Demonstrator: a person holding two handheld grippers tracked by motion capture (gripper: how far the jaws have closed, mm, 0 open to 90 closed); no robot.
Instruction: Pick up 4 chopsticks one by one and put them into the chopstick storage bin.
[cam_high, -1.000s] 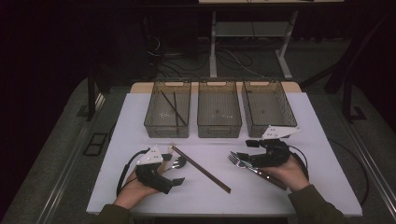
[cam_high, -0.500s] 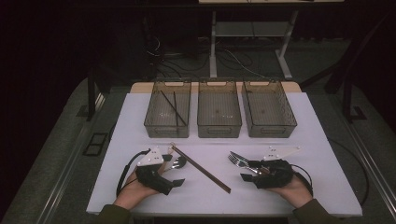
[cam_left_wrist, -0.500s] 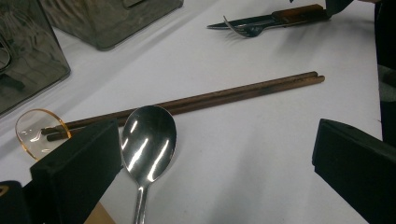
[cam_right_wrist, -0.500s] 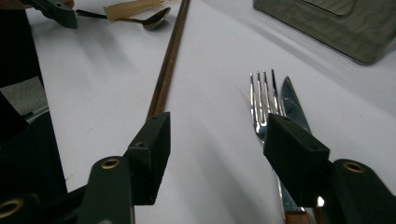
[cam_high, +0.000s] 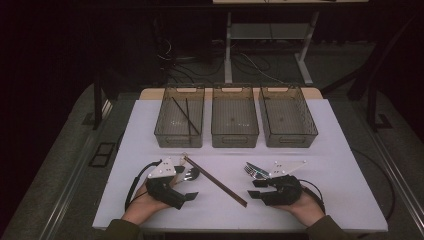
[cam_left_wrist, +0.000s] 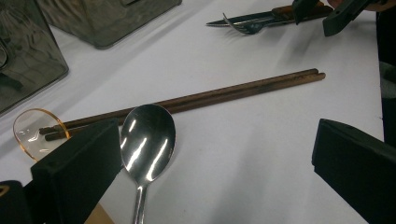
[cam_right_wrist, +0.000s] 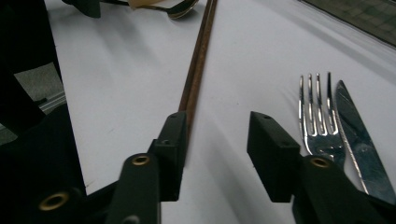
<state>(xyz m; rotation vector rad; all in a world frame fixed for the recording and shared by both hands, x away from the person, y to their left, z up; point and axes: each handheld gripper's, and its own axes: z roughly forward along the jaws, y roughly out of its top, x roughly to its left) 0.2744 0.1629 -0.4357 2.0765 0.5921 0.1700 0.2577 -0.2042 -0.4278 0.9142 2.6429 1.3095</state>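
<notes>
The pair of brown chopsticks (cam_high: 215, 181) lies diagonally on the white surface (cam_high: 340, 165), in front of the 3 grey bins, and serves as the reference for all positions below.

Right gripper (cam_right_wrist: 217, 154): held low over the surface to the right of the chopsticks' near end. Its jaws have just been closing and now stand at a moderate gap with only bare surface between them; nothing is gripped. In the right gripper view, 1 jaw stands right beside the chopsticks' near tip, whether touching cannot be told. A fork (cam_right_wrist: 320, 116) and a knife (cam_right_wrist: 362, 140) lie side by side to the right of the chopsticks, just past the other jaw.

Left gripper (cam_left_wrist: 210, 163): resting to the left of the chopsticks, jaws wide apart and holding nothing. A metal spoon (cam_left_wrist: 147, 142) lies between those jaws, bowl toward the chopsticks' far end, close beside them. A small clear amber piece (cam_left_wrist: 35, 133) sits at that far end, overlapping the tips.

The left bin (cam_high: 181, 117), behind the chopsticks' far end, contains 2 thin dark sticks (cam_high: 185, 116).
</notes>
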